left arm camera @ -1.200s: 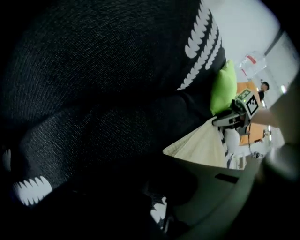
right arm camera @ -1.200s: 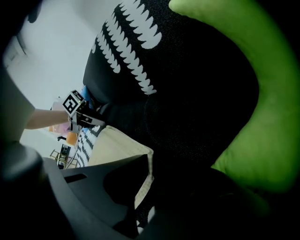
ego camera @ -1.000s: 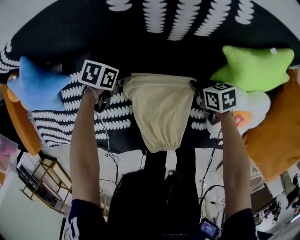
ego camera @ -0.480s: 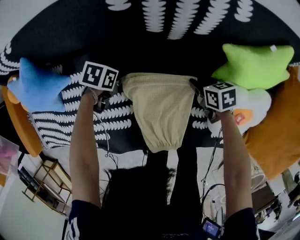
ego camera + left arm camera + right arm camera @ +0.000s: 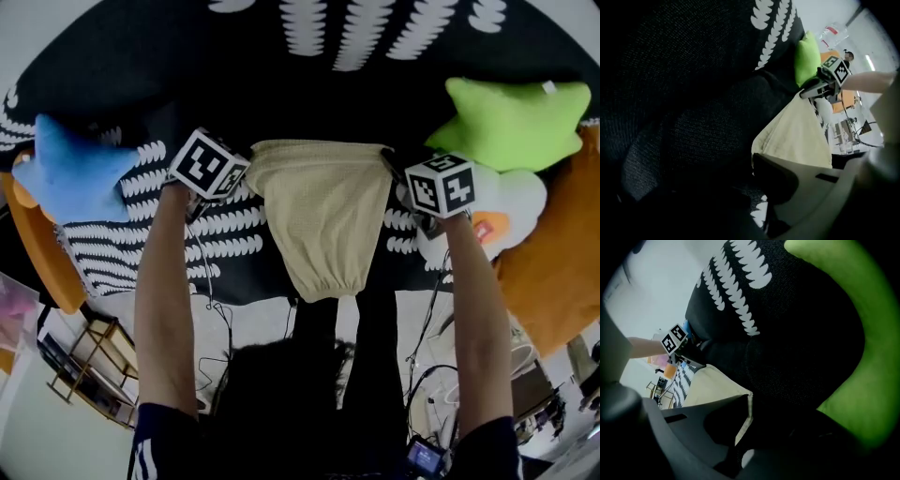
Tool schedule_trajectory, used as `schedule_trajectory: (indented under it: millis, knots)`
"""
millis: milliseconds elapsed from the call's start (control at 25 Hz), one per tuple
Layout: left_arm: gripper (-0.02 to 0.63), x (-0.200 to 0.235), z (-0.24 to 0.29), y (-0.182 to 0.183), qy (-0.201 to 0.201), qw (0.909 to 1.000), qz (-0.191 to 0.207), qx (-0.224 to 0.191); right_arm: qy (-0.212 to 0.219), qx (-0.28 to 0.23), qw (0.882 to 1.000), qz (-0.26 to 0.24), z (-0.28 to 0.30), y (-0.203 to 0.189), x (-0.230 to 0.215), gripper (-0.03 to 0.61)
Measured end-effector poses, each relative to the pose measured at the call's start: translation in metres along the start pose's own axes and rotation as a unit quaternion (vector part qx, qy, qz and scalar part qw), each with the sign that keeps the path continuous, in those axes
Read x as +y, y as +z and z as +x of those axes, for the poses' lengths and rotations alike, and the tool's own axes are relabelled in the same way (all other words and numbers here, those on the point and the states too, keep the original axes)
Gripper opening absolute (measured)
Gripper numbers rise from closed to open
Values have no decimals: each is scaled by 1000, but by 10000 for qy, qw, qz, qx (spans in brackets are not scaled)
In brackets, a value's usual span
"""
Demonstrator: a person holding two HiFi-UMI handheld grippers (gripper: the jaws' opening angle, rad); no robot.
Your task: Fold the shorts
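Here the beige shorts [image 5: 326, 220] are spread between the two claws, over a black cover with white leaf marks [image 5: 309, 84]. The left claw [image 5: 239, 176] is closed tight on the left corner of the straight top edge; in the left gripper view its pale jaw pinches the cloth [image 5: 797, 136] right at that corner. The right claw [image 5: 398, 178] grips the opposite corner. Its jaws have just been closing, and the right gripper view shows the seamed edge of the cloth [image 5: 712, 385] caught between them. From the top edge the shorts narrow to a gathered end nearer the person. A blue star cushion [image 5: 75, 173] lies to the left. A green star cushion [image 5: 511, 127] lies to the right, with an orange cushion [image 5: 553, 272] below it.
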State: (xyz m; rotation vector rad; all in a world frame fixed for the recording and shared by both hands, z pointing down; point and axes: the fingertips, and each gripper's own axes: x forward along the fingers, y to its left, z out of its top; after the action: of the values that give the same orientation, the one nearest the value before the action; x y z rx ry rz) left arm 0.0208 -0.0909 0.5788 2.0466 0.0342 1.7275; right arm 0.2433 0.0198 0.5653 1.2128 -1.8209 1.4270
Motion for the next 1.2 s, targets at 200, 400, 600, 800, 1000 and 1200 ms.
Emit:
schedule_trajectory:
  millis: [200,400,600,800,1000,1200]
  knots:
    - [15,19,-18,20,414,9981,-127,-428,-119,-323,9994,46,-11,25,-9,34]
    - [15,17,-24,28,673,9966,100,-462,-51,-422,9988,-239,-19,31,-6,34]
    - [17,30,-46,35,975,9907,-286,-909,-140,-817,9961,-298,-34,52,-8,34]
    - [15,24,-79,55,1189,9813,-192,-1499,-145,-1134,9893,-902,-60,79,6,34]
    - [17,1,-99,36,967,9793,-145,-1773,174,-1255,9842,-1234,-78,71,32,34]
    - [17,-36,-114,15,910,9786,1,-1848,526,-1305,9782,-1527,-101,40,59,34]
